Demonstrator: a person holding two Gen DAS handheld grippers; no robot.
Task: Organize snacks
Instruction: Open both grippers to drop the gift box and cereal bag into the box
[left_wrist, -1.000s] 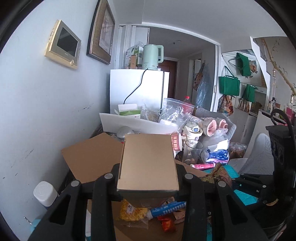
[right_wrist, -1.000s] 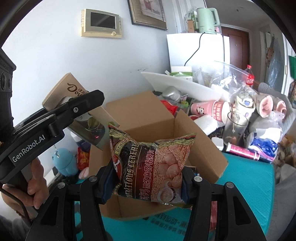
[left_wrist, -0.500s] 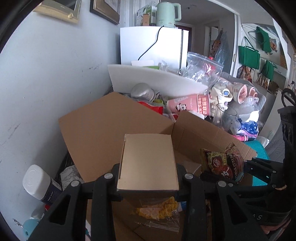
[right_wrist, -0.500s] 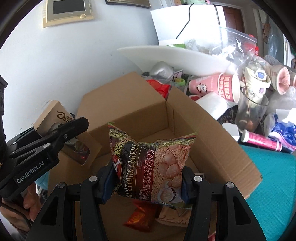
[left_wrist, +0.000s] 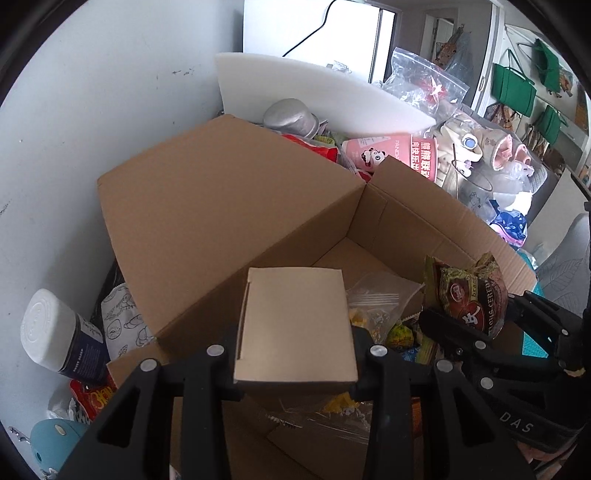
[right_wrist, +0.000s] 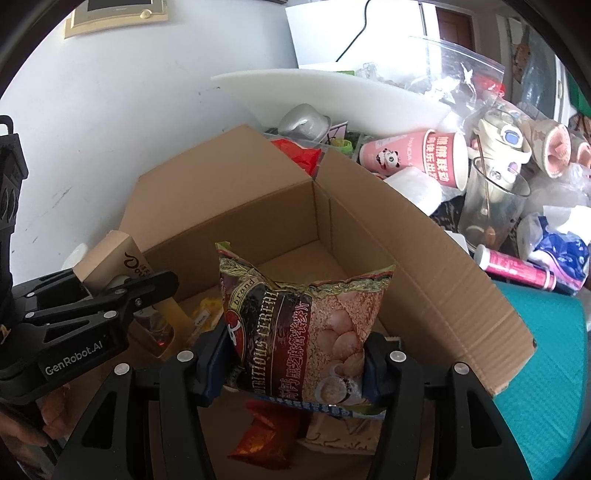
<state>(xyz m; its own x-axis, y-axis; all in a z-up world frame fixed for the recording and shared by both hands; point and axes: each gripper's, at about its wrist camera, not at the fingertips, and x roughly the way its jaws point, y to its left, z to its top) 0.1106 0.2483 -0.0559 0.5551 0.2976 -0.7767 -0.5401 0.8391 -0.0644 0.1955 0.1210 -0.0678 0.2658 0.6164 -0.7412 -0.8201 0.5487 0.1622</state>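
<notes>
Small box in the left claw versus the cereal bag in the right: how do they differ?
The small box is rigid, flat-sided and plain tan; the cereal bag is soft, crinkled and printed in dark red. The box keeps its shape in the left claw, while the bag creases in the right claw. Both are clamped over the open cardboard carton.

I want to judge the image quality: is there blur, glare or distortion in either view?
Left wrist view: strong fisheye bending, dark vignette corners; the small carton looks sharp. Right wrist view: same bending; the cereal bag is sharp with readable print, and the fridge behind is washed out.
</notes>
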